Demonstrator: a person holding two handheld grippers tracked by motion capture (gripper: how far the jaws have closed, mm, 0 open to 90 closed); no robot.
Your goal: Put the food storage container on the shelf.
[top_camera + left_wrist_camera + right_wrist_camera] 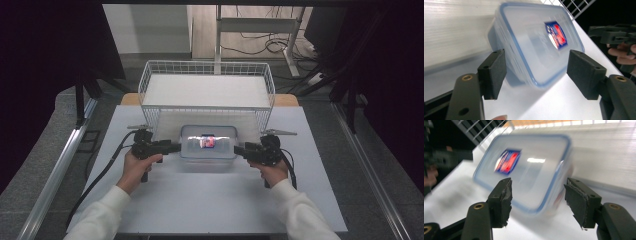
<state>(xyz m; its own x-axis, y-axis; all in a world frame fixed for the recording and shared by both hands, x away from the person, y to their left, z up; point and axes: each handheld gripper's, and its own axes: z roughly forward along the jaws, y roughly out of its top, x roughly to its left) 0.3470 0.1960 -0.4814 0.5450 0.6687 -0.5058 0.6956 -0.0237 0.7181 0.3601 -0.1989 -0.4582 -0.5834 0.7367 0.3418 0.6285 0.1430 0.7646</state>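
Between open grippers: container [208, 142], basket [150, 80] close behind.

White wire basket [150, 82] at table's [200, 200] far edge; desk frame [260, 25] and floor cables [270, 47] beyond.

Container's [529, 170] label blurred, unreadable

We're getting pretty uneven light here: the white table [210, 200] is bright while the room's sides drop to near black in the high view. There's a hot glare patch on the container lid [208, 141], right by its label. In the right gripper view the container [524, 170] is smeared with motion blur. The left gripper view is sharper, though the table's far edge washes out and the near jaws look soft.
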